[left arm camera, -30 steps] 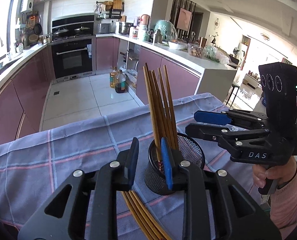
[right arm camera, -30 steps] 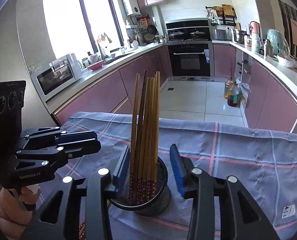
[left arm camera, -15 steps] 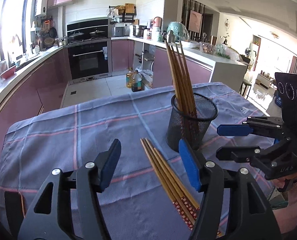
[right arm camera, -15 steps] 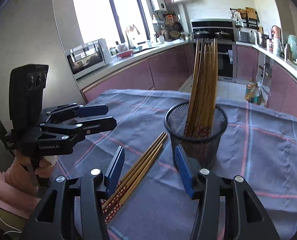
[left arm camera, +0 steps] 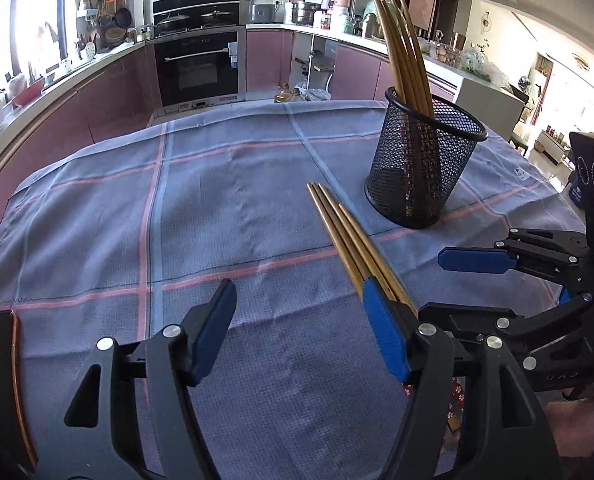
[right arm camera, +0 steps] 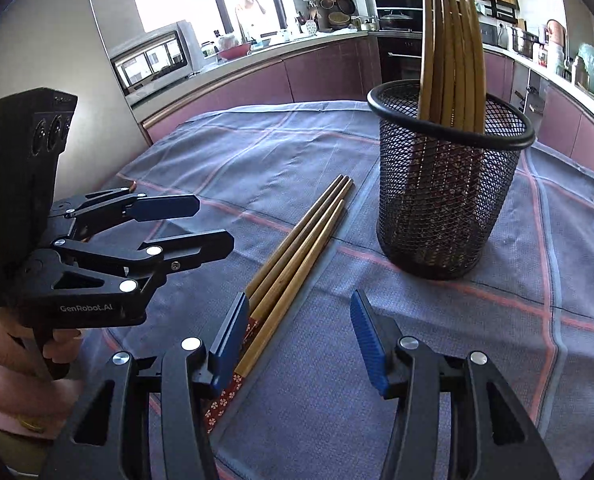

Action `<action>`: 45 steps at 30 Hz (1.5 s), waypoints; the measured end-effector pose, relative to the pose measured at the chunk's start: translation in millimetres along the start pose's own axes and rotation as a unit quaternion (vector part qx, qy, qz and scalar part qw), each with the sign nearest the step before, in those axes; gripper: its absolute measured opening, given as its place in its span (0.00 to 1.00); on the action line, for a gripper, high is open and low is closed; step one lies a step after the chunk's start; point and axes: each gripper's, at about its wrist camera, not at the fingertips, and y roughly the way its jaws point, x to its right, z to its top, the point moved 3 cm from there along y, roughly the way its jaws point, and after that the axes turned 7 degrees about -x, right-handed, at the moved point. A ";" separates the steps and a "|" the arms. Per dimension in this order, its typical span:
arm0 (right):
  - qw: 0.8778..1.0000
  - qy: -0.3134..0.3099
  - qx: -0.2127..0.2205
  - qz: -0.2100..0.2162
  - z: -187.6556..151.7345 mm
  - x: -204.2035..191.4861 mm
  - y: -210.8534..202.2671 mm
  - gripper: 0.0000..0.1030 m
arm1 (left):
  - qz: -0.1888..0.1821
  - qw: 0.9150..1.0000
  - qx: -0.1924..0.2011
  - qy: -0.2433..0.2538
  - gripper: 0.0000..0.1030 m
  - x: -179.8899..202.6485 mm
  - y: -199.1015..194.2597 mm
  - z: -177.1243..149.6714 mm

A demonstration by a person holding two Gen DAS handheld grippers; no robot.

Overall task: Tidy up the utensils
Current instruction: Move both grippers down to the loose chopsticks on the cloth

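both my left gripper (left arm camera: 297, 328) and right gripper (right arm camera: 297, 340) gape empty; i'd straddle the loose chopsticks (right arm camera: 297, 256) beside the mesh holder (right arm camera: 449, 184), pinching mid-shaft.

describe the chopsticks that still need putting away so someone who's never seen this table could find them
Start at the table under the blue-grey checked cloth, then find the black mesh cup standing on it. The loose chopsticks are the small bundle beside its base. Unlike the chopsticks in the cup, which stand upright, these lie flat on the cloth, red patterned ends toward the grippers.
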 end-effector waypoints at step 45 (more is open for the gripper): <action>0.999 -0.001 -0.022 -0.036 4.9 8.7 16.6 0.32 | -0.034 0.998 -0.049 0.015 0.32 10.3 34.3 6.2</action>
